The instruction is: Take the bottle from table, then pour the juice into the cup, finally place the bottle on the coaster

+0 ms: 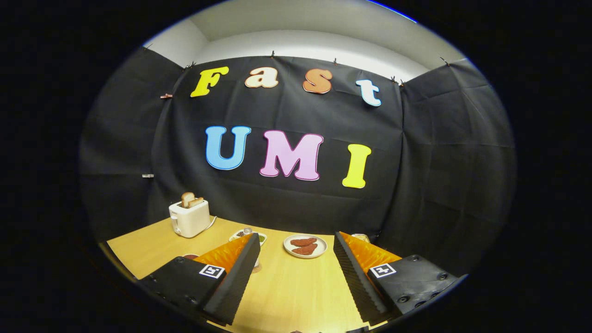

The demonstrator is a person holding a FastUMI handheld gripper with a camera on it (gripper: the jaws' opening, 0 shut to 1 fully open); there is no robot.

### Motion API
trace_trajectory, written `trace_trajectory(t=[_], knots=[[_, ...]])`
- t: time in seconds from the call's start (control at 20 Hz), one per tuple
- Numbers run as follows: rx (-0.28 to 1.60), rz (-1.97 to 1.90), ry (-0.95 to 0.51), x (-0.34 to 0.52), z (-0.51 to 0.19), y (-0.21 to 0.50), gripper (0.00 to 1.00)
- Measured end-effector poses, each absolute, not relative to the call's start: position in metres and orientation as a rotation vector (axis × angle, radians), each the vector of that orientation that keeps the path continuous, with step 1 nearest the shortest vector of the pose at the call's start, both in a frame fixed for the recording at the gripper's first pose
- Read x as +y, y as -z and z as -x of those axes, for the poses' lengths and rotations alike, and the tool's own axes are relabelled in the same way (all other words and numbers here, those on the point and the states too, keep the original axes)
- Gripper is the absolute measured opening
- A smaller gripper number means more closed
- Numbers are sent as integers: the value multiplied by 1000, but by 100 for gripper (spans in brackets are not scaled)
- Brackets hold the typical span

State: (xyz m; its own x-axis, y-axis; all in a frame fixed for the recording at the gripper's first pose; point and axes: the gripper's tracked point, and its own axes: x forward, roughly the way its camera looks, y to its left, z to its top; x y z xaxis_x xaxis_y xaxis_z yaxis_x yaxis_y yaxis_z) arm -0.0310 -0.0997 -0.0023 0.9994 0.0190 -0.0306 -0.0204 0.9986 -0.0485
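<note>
toaster (189, 218) white | table (286, 286) light wood | gripper (296, 273) black-orange, open

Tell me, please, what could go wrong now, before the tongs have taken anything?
1. The tongs are open with only bare table between them; no bottle is visible, so the approach may need searching.
2. The plate of food lies just ahead; pushing forward low could knock it.
3. Small items are partly hidden behind the left finger and could be bumped.
</note>
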Motion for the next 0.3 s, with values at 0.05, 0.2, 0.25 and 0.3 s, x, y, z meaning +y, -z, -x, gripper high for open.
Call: trace_trajectory(t=[0.05, 0.2, 0.25, 0.3], knots=[[40, 36, -24, -94, 38, 3, 97], [43, -8, -32, -78, 46, -2, 97], [41, -21, -26, -77, 46, -6, 97], [36, -35, -25, -73, 45, -11, 97]])
